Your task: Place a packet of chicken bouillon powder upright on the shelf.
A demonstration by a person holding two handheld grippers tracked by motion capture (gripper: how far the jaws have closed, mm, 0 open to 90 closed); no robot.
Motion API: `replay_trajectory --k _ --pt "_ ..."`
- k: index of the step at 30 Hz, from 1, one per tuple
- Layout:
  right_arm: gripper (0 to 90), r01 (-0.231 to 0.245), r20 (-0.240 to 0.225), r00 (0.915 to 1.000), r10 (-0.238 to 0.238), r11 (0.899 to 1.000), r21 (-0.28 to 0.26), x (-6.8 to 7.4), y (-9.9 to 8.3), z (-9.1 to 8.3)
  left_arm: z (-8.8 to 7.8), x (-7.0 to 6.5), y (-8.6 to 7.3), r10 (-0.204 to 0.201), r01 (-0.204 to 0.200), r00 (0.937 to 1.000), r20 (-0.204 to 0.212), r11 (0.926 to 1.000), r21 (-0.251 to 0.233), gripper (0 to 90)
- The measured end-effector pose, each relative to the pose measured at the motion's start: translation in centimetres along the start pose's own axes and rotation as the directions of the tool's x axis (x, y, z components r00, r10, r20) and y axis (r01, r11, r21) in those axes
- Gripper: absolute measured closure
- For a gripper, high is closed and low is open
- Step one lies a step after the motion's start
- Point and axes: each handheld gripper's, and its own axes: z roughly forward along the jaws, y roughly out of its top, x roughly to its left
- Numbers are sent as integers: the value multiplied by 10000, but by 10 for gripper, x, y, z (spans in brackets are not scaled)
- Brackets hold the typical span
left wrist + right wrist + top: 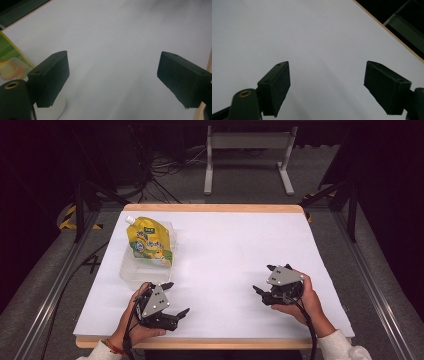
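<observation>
yellow and green, the spouted pouch (149, 241) sits at the far left of the white table (230, 245), lying in a clear plastic tub (131, 270) with its white cap pointing to the far left corner. we see its lower edge resting toward the tub's near side, and the tub itself stands just beyond our left gripper (175, 299).

we hold that left gripper near the table's near edge, a little left of the middle, with its grey plate up and its black jaws pointing to the right. in the left gripper view its jaws stand wide apart with nothing but bare white table between them (112, 75); a corner of the pouch (7, 50) and a bit of the tub (15, 67) peek in at the left edge of that view, beside the left jaw, not between the two.

moving right, the middle of the table is plain white sheet over a wooden edge.

we hold the right gripper (264, 280) near the right side, well apart from the pouch, its jaws pointing left. in the right gripper view its jaws (327, 85) stand spread wide, gripping nothing, with bare table beneath and the wooden rim of the table running across the far right corner.
</observation>
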Motion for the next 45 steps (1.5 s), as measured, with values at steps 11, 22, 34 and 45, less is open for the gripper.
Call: replay_trajectory --k 11,22,34,45 --pt "185 -499 97 9987 498 9986 164 -3 -36 -19 9 0 -5 148 -160 9995 277 9990 428 116" --pt "160 -1037 626 9929 1016 9941 312 -7 -67 -34 15 0 -8 -73 30 9981 612 9975 703 103" --pt "145 -2324 888 9694 2288 9721 320 -6 -102 -46 21 -1 -10 -125 44 9950 993 9967 814 93" --pt "137 -2946 996 9518 2901 9550 343 -7 -111 -51 27 -2 -9 -166 47 9917 1278 9957 926 89"
